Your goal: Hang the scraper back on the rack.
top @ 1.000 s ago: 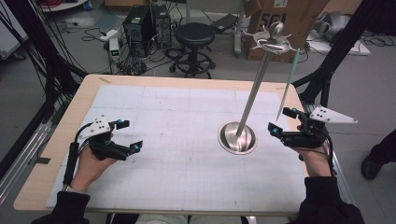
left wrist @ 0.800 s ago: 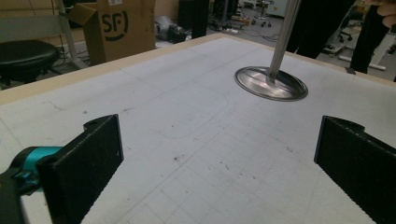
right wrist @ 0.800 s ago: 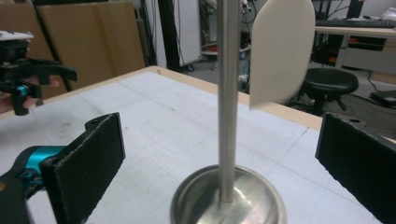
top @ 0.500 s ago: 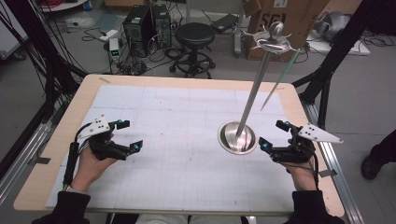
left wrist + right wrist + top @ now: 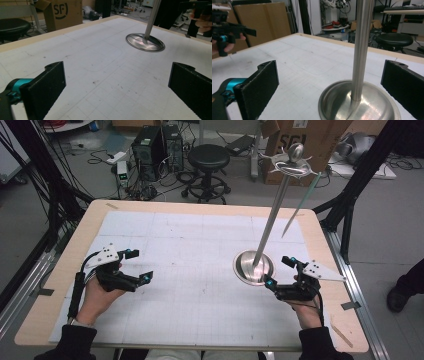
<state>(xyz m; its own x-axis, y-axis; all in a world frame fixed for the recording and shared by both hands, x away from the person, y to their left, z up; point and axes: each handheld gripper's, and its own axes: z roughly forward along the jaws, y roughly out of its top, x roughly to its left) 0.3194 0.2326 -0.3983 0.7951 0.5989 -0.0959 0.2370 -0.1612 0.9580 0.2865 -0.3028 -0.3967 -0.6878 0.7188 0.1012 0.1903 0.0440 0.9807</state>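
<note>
The metal stand [image 5: 254,266] sits just in front of the right gripper [image 5: 278,274], jaws wide apart; the left gripper [image 5: 140,265] waits open too. Slide in straight around the pole [image 5: 361,50], then squeeze gently.

The metal stand [image 5: 254,267] is the one obstacle on the table [image 5: 200,220]: its round base sits right of centre and its pole [image 5: 272,215] rises toward the far right. The right gripper [image 5: 280,275] hovers just beside the base, jaws apart. The left gripper [image 5: 137,266], jaws wide, has bare surface ahead.
</note>
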